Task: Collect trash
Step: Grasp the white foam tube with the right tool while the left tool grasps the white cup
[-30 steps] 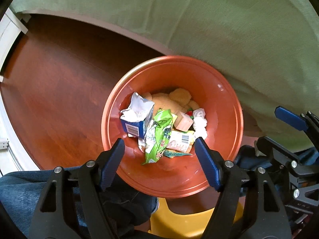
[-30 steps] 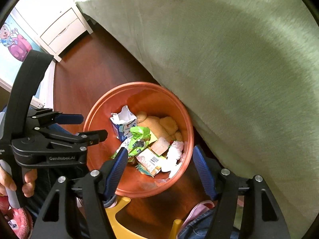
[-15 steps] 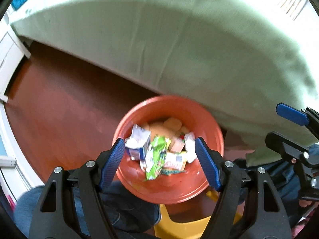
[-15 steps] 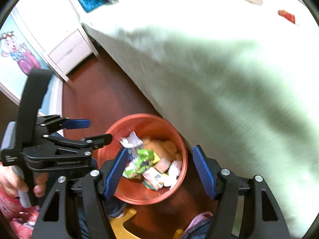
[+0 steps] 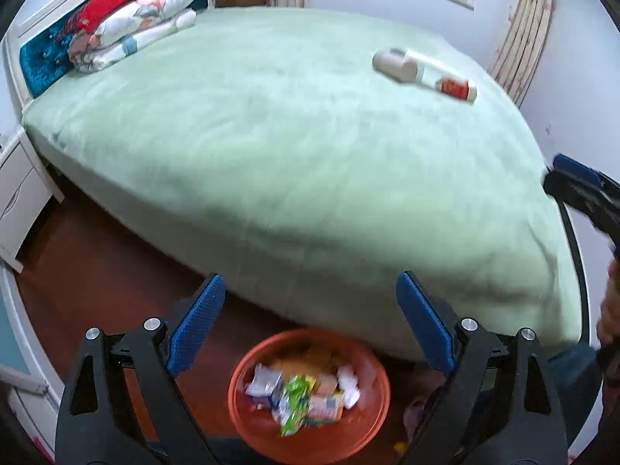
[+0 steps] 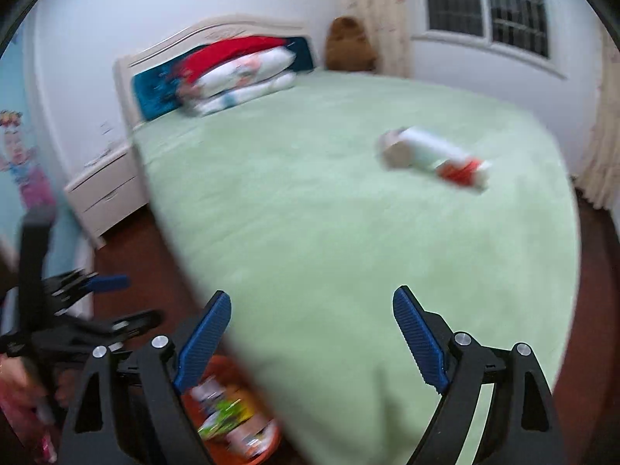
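Note:
An orange bin (image 5: 248, 418) (image 6: 267, 447) on the dark wooden floor beside the bed holds cartons and wrappers (image 5: 300, 393). My left gripper (image 5: 310, 321) is high above the bin, its jaws opening with nothing between them. My right gripper (image 6: 312, 337) hangs over the bed's near edge, its jaws also opening and empty. On the green bedspread (image 5: 271, 135) (image 6: 329, 213) lie a beige cup (image 5: 393, 64) (image 6: 393, 147) and a white and red carton (image 5: 451, 85) (image 6: 457, 164), far ahead of both grippers. The left gripper also shows at the left of the right wrist view (image 6: 97, 302).
Folded pillows and a red blanket (image 5: 131, 19) (image 6: 236, 73) are stacked at the headboard. A white bedside cabinet (image 5: 19, 201) (image 6: 108, 193) stands left of the bed. A window (image 6: 484, 4) and curtains are behind. A person's hand (image 6: 15, 379) holds the left tool.
Both grippers rose and tilted up from the bin, so the whole bed top came into view. Their jaws spread wider. The bin slid to the bottom of both views.

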Available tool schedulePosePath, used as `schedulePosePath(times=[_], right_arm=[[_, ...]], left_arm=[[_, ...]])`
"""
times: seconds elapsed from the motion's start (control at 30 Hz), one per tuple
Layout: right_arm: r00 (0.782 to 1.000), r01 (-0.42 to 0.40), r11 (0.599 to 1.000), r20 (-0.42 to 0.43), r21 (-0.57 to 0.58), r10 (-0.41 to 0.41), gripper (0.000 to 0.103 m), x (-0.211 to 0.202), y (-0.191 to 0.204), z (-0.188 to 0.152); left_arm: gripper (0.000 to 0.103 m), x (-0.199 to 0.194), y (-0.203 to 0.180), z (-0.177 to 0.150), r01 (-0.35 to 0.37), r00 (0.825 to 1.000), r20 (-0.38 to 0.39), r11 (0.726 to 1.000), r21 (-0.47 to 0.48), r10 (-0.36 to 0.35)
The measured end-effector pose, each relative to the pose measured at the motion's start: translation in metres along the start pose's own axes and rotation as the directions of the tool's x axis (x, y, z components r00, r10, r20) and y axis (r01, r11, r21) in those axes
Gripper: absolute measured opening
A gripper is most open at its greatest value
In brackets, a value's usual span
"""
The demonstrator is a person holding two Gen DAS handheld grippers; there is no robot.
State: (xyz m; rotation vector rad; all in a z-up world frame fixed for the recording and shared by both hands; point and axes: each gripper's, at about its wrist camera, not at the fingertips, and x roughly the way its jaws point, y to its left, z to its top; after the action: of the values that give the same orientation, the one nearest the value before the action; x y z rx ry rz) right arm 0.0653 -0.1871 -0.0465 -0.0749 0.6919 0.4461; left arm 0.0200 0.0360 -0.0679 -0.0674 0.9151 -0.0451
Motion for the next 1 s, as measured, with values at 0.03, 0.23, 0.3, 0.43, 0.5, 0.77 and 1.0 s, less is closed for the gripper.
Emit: schedulePosePath(times=[0.03, 0.23, 0.3, 0.43, 0.5, 0.77, 1.0], right_arm=[[0.999, 0.031, 1.0, 0.01, -0.002, -0.031, 0.084, 0.007, -0.008, 0.009], [0.964, 0.266, 0.959, 0.038, -0.093, -0.264, 0.084, 0.079, -0.051, 0.073], [0.95, 0.311, 0.941, 0.044, -0.131, -0.308, 0.084, 0.103, -0.063, 0.095], [0.925, 0.372, 0.903, 0.002, -0.216, -0.38, 0.084, 0.158, -0.074, 0.118], [0.895, 0.424, 0.868, -0.025, -0.26, -0.445, 0.084, 0.189, -0.08, 0.127], [0.838, 0.497, 0.829, -0.106, -0.255, -0.535, 0.042, 0.236, -0.102, 0.137], [0.886, 0.442, 0.874, -0.054, -0.203, -0.46, 0.026, 0.191, -0.093, 0.129]], left_arm=[[0.089, 0.002, -0.003, 0.008, 0.004, 1.0, 0.01, 1.0, -0.002, -0.004], [0.089, 0.017, -0.019, 0.032, 0.025, 0.999, 0.019, 1.0, 0.006, -0.025], [0.089, 0.02, -0.022, 0.036, 0.026, 1.0, 0.014, 1.0, 0.008, -0.026], [0.089, 0.03, -0.02, 0.042, 0.017, 1.0, -0.005, 1.0, -0.005, -0.017], [0.089, 0.034, -0.018, 0.045, 0.013, 1.0, -0.014, 1.0, -0.014, -0.013], [0.089, 0.039, -0.007, 0.045, -0.015, 0.999, -0.03, 0.999, -0.036, 0.014], [0.089, 0.039, -0.001, 0.044, -0.007, 1.0, -0.031, 0.998, -0.067, 0.005]])
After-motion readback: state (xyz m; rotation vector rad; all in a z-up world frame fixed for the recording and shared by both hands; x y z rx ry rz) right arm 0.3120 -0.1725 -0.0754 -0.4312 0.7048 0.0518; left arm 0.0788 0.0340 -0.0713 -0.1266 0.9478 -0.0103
